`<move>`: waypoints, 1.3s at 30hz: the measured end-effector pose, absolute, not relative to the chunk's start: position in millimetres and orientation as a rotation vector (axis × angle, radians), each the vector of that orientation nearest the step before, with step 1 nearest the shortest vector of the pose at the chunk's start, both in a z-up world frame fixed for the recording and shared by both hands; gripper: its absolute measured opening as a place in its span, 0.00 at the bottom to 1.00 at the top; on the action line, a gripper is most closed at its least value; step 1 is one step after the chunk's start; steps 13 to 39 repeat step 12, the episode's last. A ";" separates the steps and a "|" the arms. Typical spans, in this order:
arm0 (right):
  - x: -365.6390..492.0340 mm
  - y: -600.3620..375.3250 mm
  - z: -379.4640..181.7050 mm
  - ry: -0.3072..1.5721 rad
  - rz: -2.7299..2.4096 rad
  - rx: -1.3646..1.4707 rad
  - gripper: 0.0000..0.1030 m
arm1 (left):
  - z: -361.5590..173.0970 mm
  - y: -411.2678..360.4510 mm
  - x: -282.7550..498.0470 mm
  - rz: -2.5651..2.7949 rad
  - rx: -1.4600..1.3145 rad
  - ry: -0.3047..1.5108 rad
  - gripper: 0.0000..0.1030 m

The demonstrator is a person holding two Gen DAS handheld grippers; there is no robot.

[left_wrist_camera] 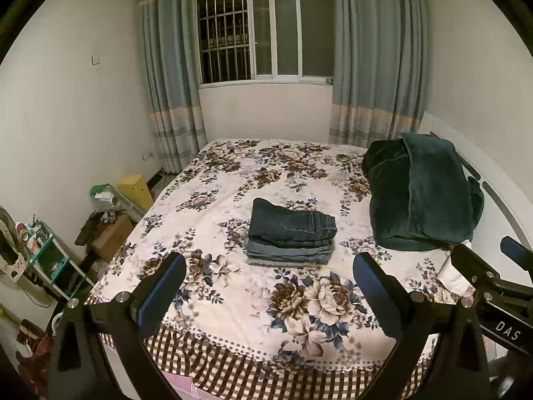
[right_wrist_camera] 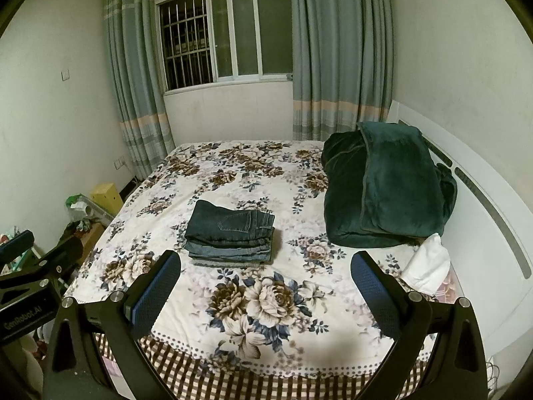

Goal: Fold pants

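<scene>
Jeans, folded and stacked (left_wrist_camera: 291, 233), sit near the middle of the bed (left_wrist_camera: 233, 180), on a floral bedspread whose near edge carries a brown-and-white checked border. The top pair is dark denim with a back pocket facing up; under it lie paler blue pairs and a grey layer at the bottom of the pile. The left hand-held gripper (left_wrist_camera: 269, 286) hangs above the near edge of the bed with its blue-padded fingers spread wide and nothing between them, well short of the stack. The right hand-held gripper (right_wrist_camera: 266, 286) does likewise, jaws wide apart and empty, the pile lying beyond and slightly to the left of its gap. From the left wrist camera the body of the right tool shows at the right edge with white letters reading "DAS"; from the right wrist camera the left tool's body shows at the left edge, printed "GenRobot.AI". A dark green plush blanket (right_wrist_camera: 386, 183) is heaped on the right side of the bed against the white headboard (right_wrist_camera: 493, 206), and a white pillow (right_wrist_camera: 426, 266) lies just beside it nearer the cameras. Behind the bed is a barred window (left_wrist_camera: 263, 33) flanked by grey-blue curtains (left_wrist_camera: 166, 83) with a pale stripe. On the floor left of the bed stand a yellow box (left_wrist_camera: 135, 188), a cardboard box (left_wrist_camera: 111, 235) and a small teal shelf (left_wrist_camera: 50, 260) of oddments.
</scene>
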State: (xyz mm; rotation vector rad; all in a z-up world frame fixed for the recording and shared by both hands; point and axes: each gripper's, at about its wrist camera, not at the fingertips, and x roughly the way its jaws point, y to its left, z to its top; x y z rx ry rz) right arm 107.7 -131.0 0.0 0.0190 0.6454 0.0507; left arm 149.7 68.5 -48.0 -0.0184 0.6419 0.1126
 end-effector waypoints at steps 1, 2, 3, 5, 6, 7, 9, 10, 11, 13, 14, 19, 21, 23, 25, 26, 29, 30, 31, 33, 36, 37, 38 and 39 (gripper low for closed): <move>107.5 -130.9 -0.1 0.644 0.049 0.019 1.00 | -47.8 68.0 149.9 0.114 -0.017 0.641 0.99; 107.6 -130.9 -0.2 0.645 0.050 0.018 1.00 | -48.2 68.4 149.5 0.114 -0.018 0.642 0.99; 107.5 -130.9 -0.3 0.645 0.050 0.020 1.00 | -48.0 68.4 149.5 0.113 -0.019 0.642 0.99; 107.3 -132.0 -0.6 0.645 0.051 0.022 1.00 | -48.1 68.3 149.4 0.113 -0.019 0.640 1.00; 107.7 -132.1 -0.7 0.644 0.053 0.020 1.00 | -48.4 68.7 149.7 0.113 -0.018 0.641 1.00; 107.8 -132.1 -0.8 0.644 0.052 0.020 1.00 | -48.5 68.8 149.6 0.115 -0.018 0.641 0.99; 107.8 -132.4 -0.8 0.644 0.053 0.019 1.00 | -47.1 69.0 150.3 0.114 -0.018 0.640 0.99; 107.8 -132.5 -0.9 0.644 0.052 0.020 1.00 | -47.0 69.1 150.3 0.118 -0.017 0.639 0.99; 107.9 -132.8 -1.0 0.644 0.053 0.022 1.00 | -45.2 69.2 151.1 0.117 -0.018 0.637 0.99; 108.3 -132.8 -1.1 0.644 0.054 0.021 1.00 | -43.9 68.8 152.0 0.117 -0.019 0.636 0.99; 108.3 -132.8 -1.1 0.644 0.054 0.021 1.00 | -43.9 68.8 152.0 0.117 -0.019 0.636 0.99; 108.3 -132.8 -1.1 0.644 0.054 0.021 1.00 | -43.9 68.8 152.0 0.117 -0.019 0.636 0.99; 108.3 -132.8 -1.1 0.644 0.054 0.021 1.00 | -43.9 68.8 152.0 0.117 -0.019 0.636 0.99; 108.3 -132.8 -1.1 0.644 0.054 0.021 1.00 | -43.9 68.8 152.0 0.117 -0.019 0.636 0.99; 108.3 -132.8 -1.1 0.644 0.054 0.021 1.00 | -43.9 68.8 152.0 0.117 -0.019 0.636 0.99; 108.3 -132.8 -1.1 0.644 0.054 0.021 1.00 | -43.9 68.8 152.0 0.117 -0.019 0.636 0.99; 108.3 -132.8 -1.1 0.644 0.054 0.021 1.00 | -43.9 68.8 152.0 0.117 -0.019 0.636 0.99; 108.3 -132.8 -1.1 0.644 0.054 0.021 1.00 | -43.9 68.8 152.0 0.117 -0.019 0.636 0.99; 108.3 -132.8 -1.1 0.644 0.054 0.021 1.00 | -43.9 68.8 152.0 0.117 -0.019 0.636 0.99; 108.3 -132.8 -1.1 0.644 0.054 0.021 1.00 | -43.9 68.8 152.0 0.117 -0.019 0.636 0.99; 108.3 -132.8 -1.1 0.644 0.054 0.021 1.00 | -43.9 68.8 152.0 0.117 -0.019 0.636 0.99; 108.3 -132.8 -1.1 0.644 0.054 0.021 1.00 | -43.9 68.8 152.0 0.117 -0.019 0.636 0.99; 108.3 -132.8 -1.1 0.644 0.054 0.021 1.00 | -43.9 68.8 152.0 0.117 -0.019 0.636 0.99; 108.3 -132.8 -1.1 0.644 0.054 0.021 1.00 | -43.9 68.8 152.0 0.117 -0.019 0.636 0.99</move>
